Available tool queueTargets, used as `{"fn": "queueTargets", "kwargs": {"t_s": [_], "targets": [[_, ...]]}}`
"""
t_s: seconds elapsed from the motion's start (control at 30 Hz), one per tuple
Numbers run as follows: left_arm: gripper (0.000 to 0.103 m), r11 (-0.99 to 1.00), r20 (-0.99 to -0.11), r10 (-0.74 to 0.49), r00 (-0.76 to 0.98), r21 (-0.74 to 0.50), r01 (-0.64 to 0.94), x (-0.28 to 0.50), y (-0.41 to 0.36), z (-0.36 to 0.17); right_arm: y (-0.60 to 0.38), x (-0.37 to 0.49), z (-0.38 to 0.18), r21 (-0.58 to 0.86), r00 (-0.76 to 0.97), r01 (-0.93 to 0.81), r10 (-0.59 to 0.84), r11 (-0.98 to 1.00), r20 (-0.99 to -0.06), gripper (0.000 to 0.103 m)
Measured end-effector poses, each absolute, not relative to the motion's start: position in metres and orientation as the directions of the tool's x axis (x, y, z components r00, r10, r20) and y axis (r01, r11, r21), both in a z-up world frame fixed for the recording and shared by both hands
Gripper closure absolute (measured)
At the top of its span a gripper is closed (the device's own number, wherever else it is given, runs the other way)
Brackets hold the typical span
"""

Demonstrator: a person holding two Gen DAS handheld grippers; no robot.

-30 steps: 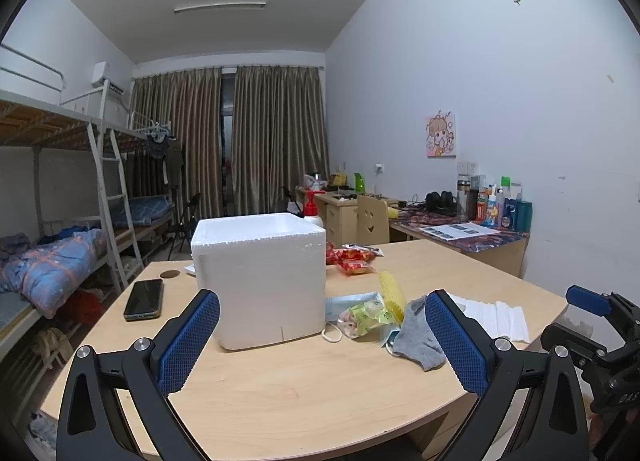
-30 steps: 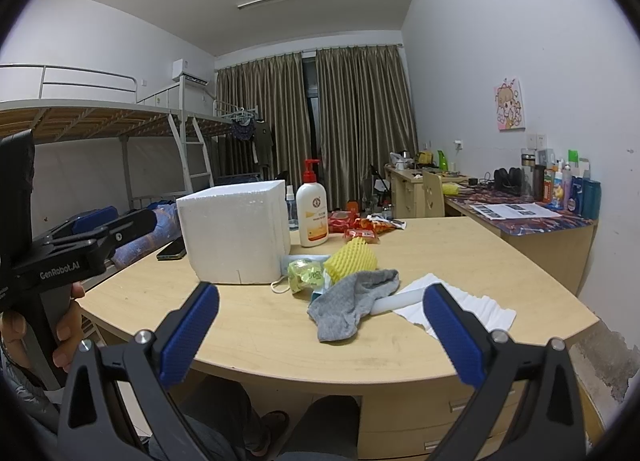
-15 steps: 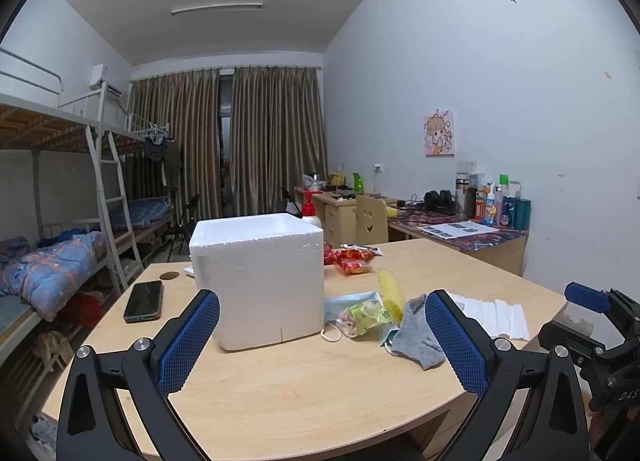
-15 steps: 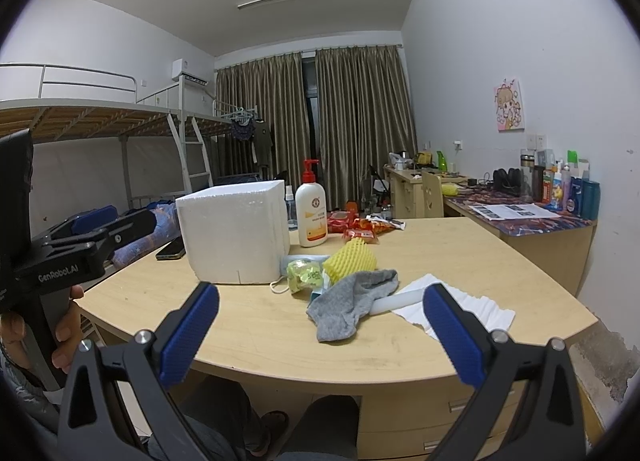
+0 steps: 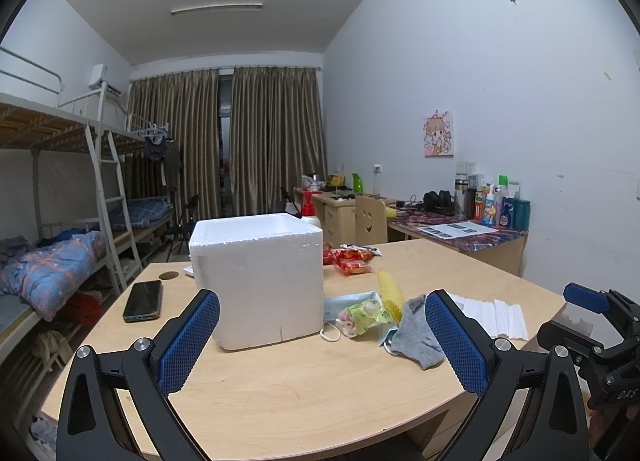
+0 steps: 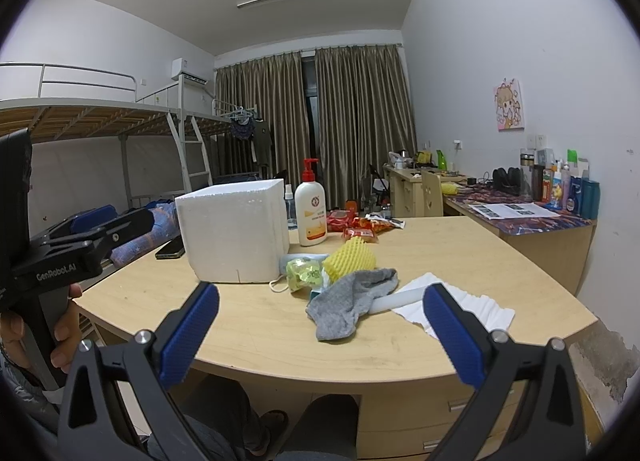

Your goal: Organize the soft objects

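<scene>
Left wrist view: left gripper (image 5: 322, 345) fills the bottom of the frame, its blue-padded fingers (image 5: 188, 345) spread wide apart, holding and touching nothing.
Right wrist view: right gripper (image 6: 320, 335) likewise sits low in frame, fingers (image 6: 454, 335) wide apart and empty, hanging in front of the desk (image 6: 280, 333) edge.
Grey sock (image 6: 350, 307): crumpled at frame centre, lying on the desk, one end draped over a white tube.
Yellow foam net (image 6: 350, 257): just behind the sock, touching it.
Green packet (image 6: 304, 272): left of the net, atop a face mask (image 5: 346, 303).
Foam box (image 5: 258, 279): white, open-topped, upright, left of the pile.
White folded cloth (image 6: 468, 307): flat, right of the sock.
</scene>
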State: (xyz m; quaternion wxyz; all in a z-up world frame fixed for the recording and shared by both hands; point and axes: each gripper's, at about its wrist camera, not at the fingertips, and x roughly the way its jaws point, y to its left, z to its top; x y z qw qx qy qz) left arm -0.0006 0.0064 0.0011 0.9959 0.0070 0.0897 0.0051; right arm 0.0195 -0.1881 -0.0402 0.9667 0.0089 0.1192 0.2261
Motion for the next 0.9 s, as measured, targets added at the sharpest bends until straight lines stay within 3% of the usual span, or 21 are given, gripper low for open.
{"fn": "queueTargets", "kwargs": {"t_s": [0.9], "targets": [[0.000,0.999,-0.205,-0.030,0.978,0.013,0.033,0.009,-0.001,-0.005,-0.193,0.026,-0.042,0.075,0.869,-0.426,0.431,0.901,-0.243,0.000]]}}
